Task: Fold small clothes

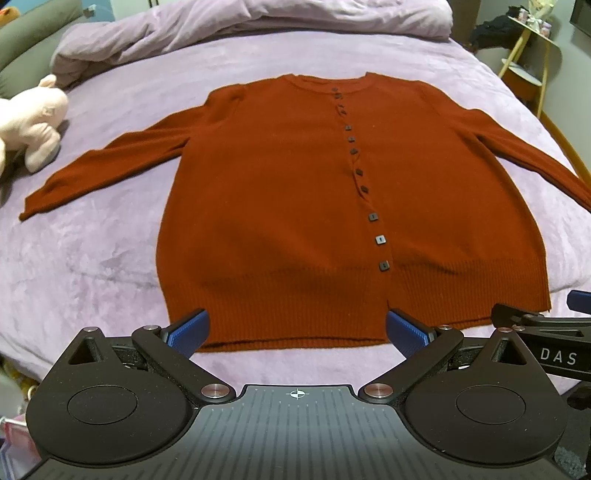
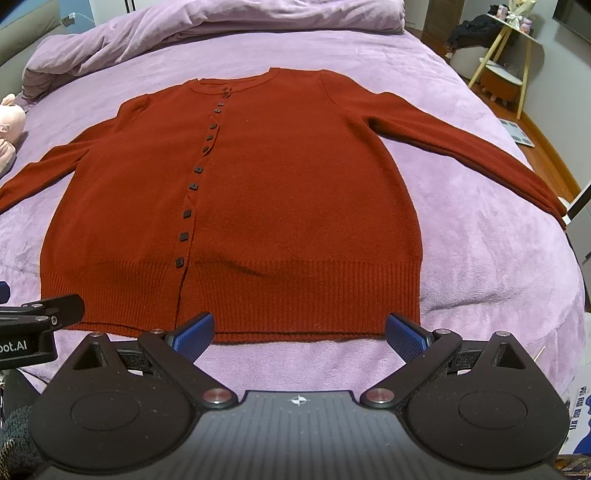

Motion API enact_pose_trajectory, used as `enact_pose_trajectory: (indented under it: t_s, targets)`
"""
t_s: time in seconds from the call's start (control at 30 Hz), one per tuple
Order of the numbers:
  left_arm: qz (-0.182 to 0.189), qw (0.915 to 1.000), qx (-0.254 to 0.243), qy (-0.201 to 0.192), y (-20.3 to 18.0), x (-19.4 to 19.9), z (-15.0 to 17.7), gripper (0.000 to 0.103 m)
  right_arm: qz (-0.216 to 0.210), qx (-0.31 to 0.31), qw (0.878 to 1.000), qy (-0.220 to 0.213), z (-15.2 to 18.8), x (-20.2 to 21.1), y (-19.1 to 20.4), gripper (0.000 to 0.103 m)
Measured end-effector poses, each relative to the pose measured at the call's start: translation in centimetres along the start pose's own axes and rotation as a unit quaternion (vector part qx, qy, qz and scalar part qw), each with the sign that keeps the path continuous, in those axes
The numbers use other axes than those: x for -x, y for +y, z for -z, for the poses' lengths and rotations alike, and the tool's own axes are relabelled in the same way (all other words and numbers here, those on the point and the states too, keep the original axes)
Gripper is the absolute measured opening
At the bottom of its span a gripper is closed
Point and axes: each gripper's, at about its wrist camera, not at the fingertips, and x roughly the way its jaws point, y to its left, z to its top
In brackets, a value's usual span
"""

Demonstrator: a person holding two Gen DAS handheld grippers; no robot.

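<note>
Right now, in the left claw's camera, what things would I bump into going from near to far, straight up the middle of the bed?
Left claw → cardigan's ribbed hem → bottom button → cardigan's neckline → bare purple bedsheet → bunched-up purple duvet.

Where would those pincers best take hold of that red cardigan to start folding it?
Probably the sleeves. The cardigan lies flat, buttoned, both sleeves spread wide on the purple blanket. The left gripper could pinch the left sleeve's cuff from its outer side, the right gripper the other cuff, each sliding a finger under the thin edge.
</note>
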Motion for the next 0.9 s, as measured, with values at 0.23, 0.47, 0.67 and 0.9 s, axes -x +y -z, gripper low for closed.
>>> enact_pose_trajectory:
  t_s: [0.23, 0.47, 0.67, 0.9]
  targets:
    - [0.003, 1.0, 0.005, 0.0, 0.01, 0.03, -0.02, 0.103, -0.003, 0.0, 1.0, 0.0, 0.02, -0.08, -0.1, 0.099]
    - [0.009, 0.9999, 0.01, 0.004, -0.04, -0.03, -0.07, 0.103, -0.004, -0.002, 1.0, 0.001, 0.1, -0.12, -0.31, 0.099]
    - [0.01, 0.9999, 0.009, 0.005, -0.15, -0.02, -0.11, 0.103, -0.005, -0.004, 1.0, 0.002, 0.1, -0.09, -0.38, 0.099]
    - [0.012, 0.9998, 0.012, 0.009, -0.18, -0.13, -0.09, 0.103, -0.006, -0.005, 1.0, 0.004, 0.08, -0.05, -0.45, 0.099]
